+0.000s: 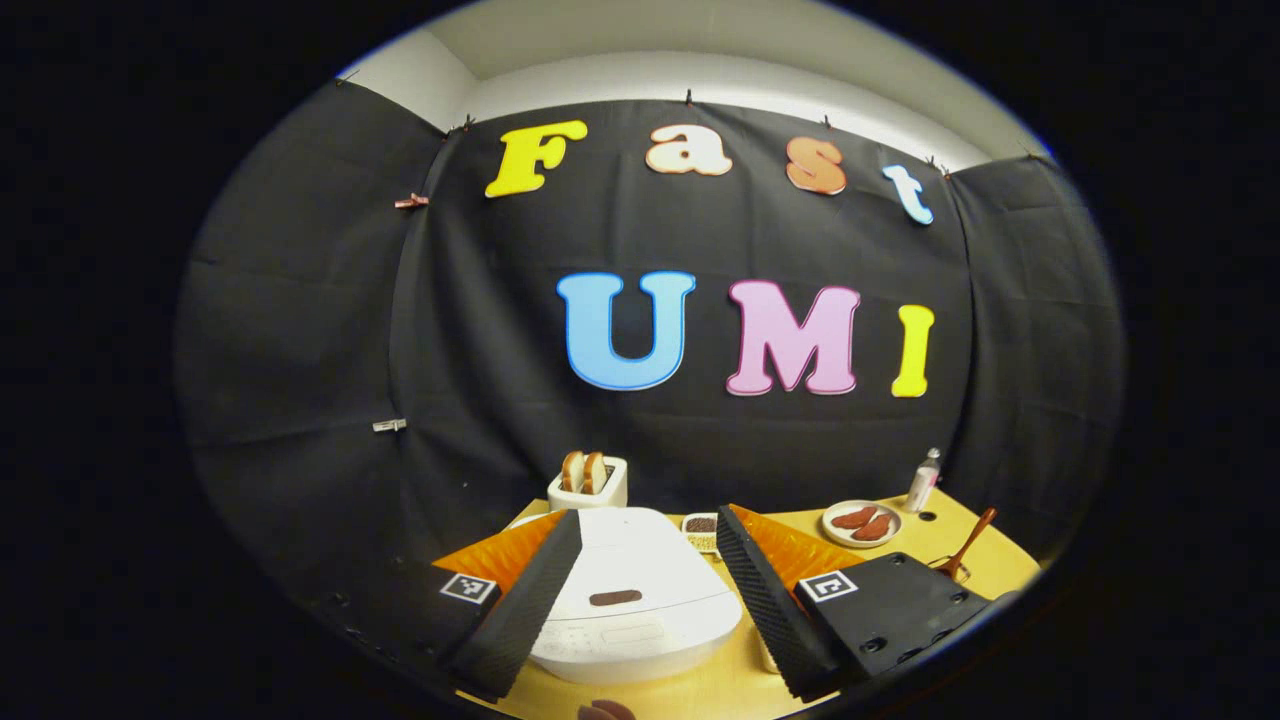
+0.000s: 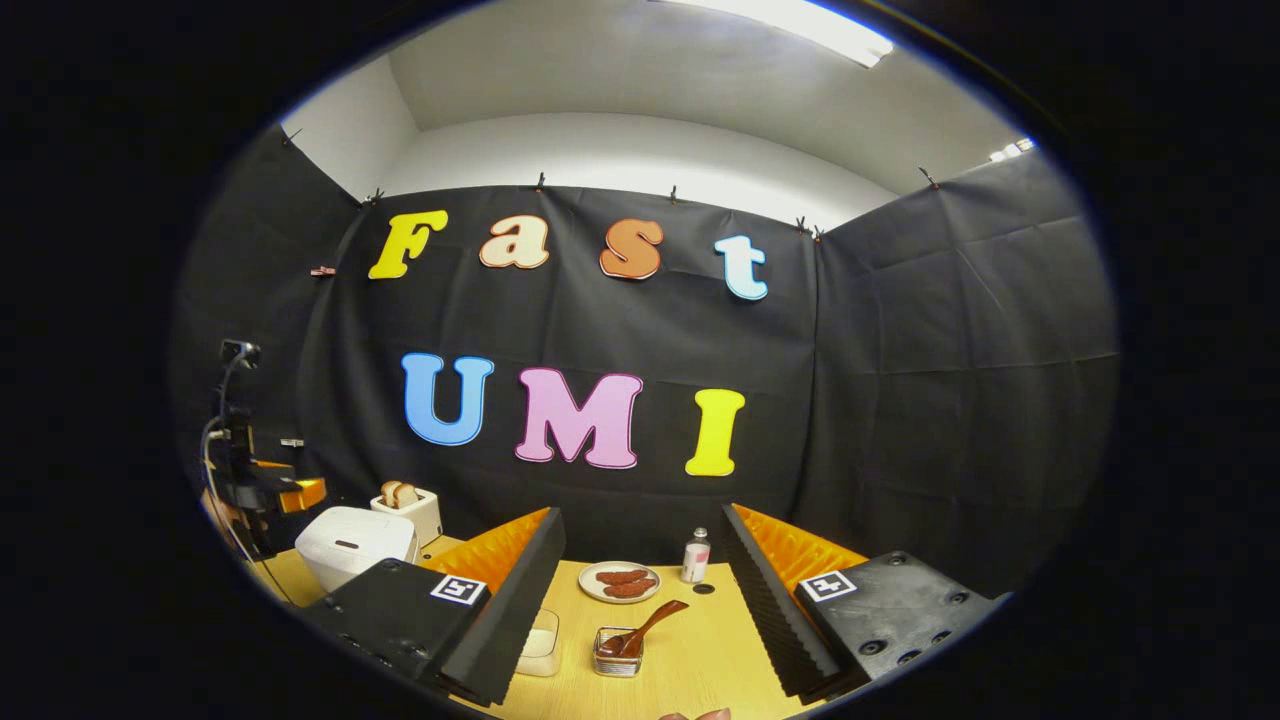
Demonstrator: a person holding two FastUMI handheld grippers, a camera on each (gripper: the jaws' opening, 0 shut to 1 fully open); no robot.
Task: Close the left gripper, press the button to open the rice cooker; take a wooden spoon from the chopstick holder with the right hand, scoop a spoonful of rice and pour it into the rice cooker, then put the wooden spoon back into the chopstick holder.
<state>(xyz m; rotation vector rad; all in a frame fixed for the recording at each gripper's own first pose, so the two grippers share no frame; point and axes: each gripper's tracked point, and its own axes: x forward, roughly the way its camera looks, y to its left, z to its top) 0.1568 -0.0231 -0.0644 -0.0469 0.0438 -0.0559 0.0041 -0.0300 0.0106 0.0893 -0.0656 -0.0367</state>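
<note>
Looking along my left gripper [image 1: 650,590], I see its jaws spread wide, released, holding nothing, with the rice cooker [image 1: 630,595] framed between the two fingers on the desk [image 1: 700,690]. The cooker is white, rounded, its lid down, with a small dark oblong button [image 1: 615,598] on the front of the lid. Behind it stands a white toaster [image 1: 588,485] holding two slices of bread. A small square dish [image 1: 700,530] of dark and pale grains sits just beside the cooker's far right corner. Farther right, a plate [image 1: 862,523] carries two reddish-brown sausages, and a small bottle [image 1: 922,480] stands near it. The wooden spoon [image 1: 968,545] leans at the far right, handle up; its holder is hidden behind my finger.

Along my right gripper [image 2: 650,620], jaws likewise spread and released, the wooden spoon [image 2: 645,630] rests tilted in a small square wire chopstick holder [image 2: 617,650], bowl down, handle pointing up and right. The holder stands between my fingers, apart from both. A pale container [image 2: 540,640] sits just left of it, partly hidden by my left-hand finger; I cannot tell its contents. Beyond lie the plate [image 2: 620,582] of sausages and the bottle [image 2: 694,556]. This view places the rice cooker [image 2: 355,540] and toaster [image 2: 410,505] at far left, with the other gripper [image 2: 265,490] and its cable beside them.
</note>
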